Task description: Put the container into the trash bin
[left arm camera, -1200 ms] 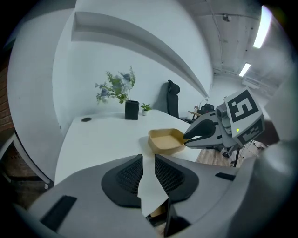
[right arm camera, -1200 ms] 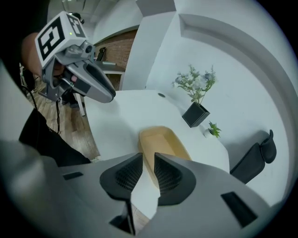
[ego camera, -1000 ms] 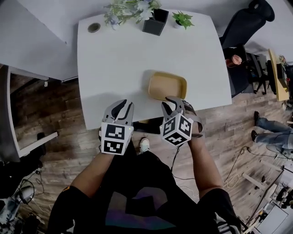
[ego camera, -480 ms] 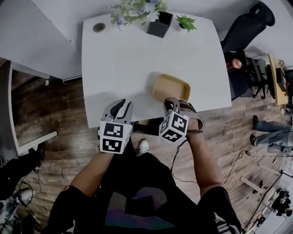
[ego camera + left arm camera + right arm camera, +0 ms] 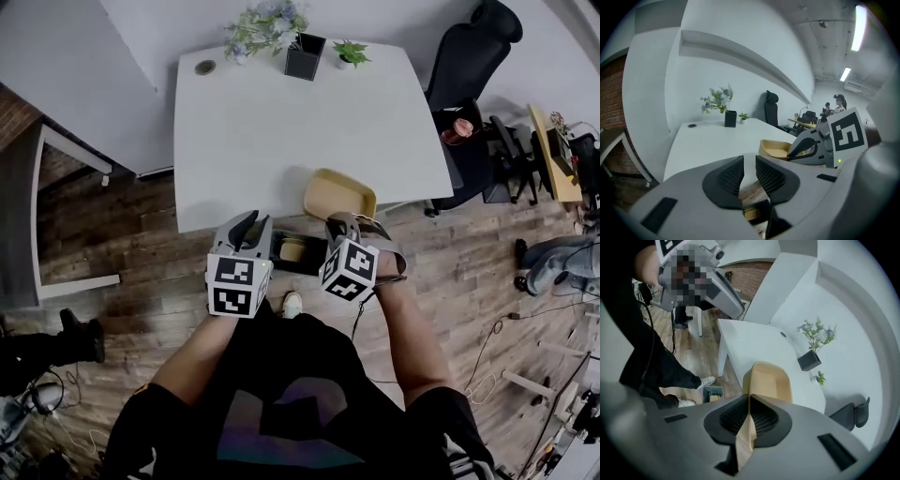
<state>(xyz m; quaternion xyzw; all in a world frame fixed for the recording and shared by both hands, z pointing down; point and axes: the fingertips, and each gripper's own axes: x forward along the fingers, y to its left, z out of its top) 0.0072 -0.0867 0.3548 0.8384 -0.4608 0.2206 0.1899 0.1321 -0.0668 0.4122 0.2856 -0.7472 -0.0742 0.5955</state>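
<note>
A tan, shallow container hangs past the near edge of the white table. My right gripper has its jaws closing, and its pads pinch the container's near rim. Left of it, my left gripper holds nothing; in the left gripper view a narrow gap shows between its pads. On the wood floor between the two grippers stands a small dark trash bin with something tan inside. The bin also shows in the right gripper view.
At the table's far edge are a black pot with flowers and a small green plant. A black office chair stands at the right. My shoe is just behind the bin.
The right gripper's jaws have closed on the container's near rim and drawn it toward the table's edge. Both grippers have moved back from the table. The trash bin has come into view.
</note>
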